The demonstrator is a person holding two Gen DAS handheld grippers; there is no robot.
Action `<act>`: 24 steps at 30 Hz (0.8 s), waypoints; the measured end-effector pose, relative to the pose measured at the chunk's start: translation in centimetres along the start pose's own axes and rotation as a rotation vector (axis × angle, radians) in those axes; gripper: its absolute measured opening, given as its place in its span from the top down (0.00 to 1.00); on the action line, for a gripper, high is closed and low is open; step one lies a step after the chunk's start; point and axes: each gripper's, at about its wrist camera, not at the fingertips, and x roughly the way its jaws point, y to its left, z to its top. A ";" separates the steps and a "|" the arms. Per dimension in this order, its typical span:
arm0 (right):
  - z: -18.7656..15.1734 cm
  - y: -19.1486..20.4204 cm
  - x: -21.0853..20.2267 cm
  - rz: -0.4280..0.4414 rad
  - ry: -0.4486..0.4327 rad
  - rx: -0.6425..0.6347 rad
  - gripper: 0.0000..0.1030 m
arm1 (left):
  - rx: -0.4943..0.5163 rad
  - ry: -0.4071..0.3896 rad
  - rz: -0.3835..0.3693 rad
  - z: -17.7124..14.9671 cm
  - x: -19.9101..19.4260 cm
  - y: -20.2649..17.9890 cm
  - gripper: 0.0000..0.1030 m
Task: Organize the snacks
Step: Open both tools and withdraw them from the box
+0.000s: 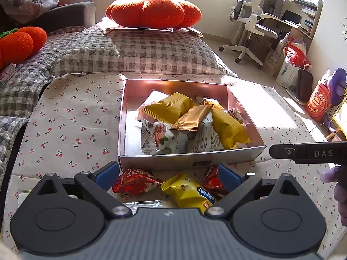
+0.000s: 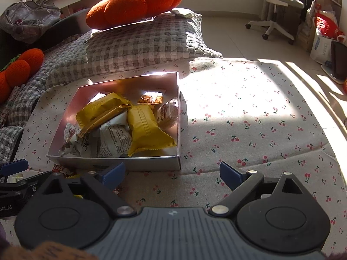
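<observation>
Snacks point(image 1: 184, 119) fill the box point(image 1: 247, 153), a shallow silver tray heaped with yellow, tan and white wrappers, sitting just ahead of my left jaws and ahead and to the left of my right ones. Three packets lie loose outside it, against its near wall: a red pack point(image 1: 135, 181) by my left gripper's point(image 1: 169, 174) left finger, a yellow pack point(image 1: 188, 191) between the fingers, and a second red one point(image 1: 211, 179) tucked beside the right finger. My left jaws stand wide open above them and grip nothing. My right gripper point(image 2: 172, 174) is spread just as wide, with only the cherry cloth point(image 2: 249, 112) between its fingers and the box's near right corner just beyond its left tip. From my left camera the right gripper's side shows at the far right edge, level with the box's front wall. Beyond the box, past both pairs of jaws, a checked cushion point(image 1: 138, 54) carries an orange pumpkin pillow point(image 1: 154, 10). A white office chair point(image 1: 251, 15) stands well off, ahead and to the right, in sunlight.
</observation>
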 end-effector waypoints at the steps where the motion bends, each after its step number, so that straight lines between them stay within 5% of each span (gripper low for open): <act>1: -0.2 0.0 -0.1 -0.002 0.001 -0.005 0.08 | 0.007 0.001 0.007 -0.2 -0.2 0.2 0.03; 24: -3.6 3.2 -0.6 0.045 0.058 -0.129 0.05 | 0.050 0.043 0.116 -2.9 -1.7 5.2 0.00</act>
